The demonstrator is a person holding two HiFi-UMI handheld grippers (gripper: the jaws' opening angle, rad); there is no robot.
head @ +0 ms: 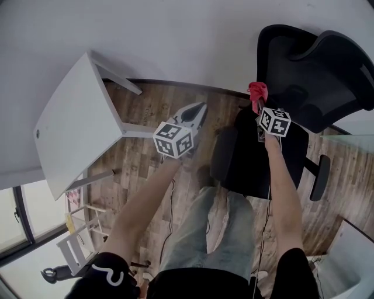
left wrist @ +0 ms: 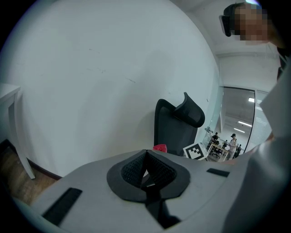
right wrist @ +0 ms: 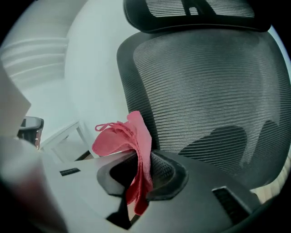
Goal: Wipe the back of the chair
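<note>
A black mesh office chair stands against the white wall, its backrest and headrest filling the right gripper view. My right gripper is shut on a pink cloth, which sticks up between the jaws close to the left edge of the backrest; whether cloth and mesh touch I cannot tell. The cloth shows as a red bunch over the seat in the head view. My left gripper hangs left of the chair, shut and holding nothing, pointing at the wall. The chair is small in its view.
A white table stands to the left against the wall, with wooden floor under it. A glass partition lies right of the chair. A person's legs are below me. A white cabinet corner sits at the lower right.
</note>
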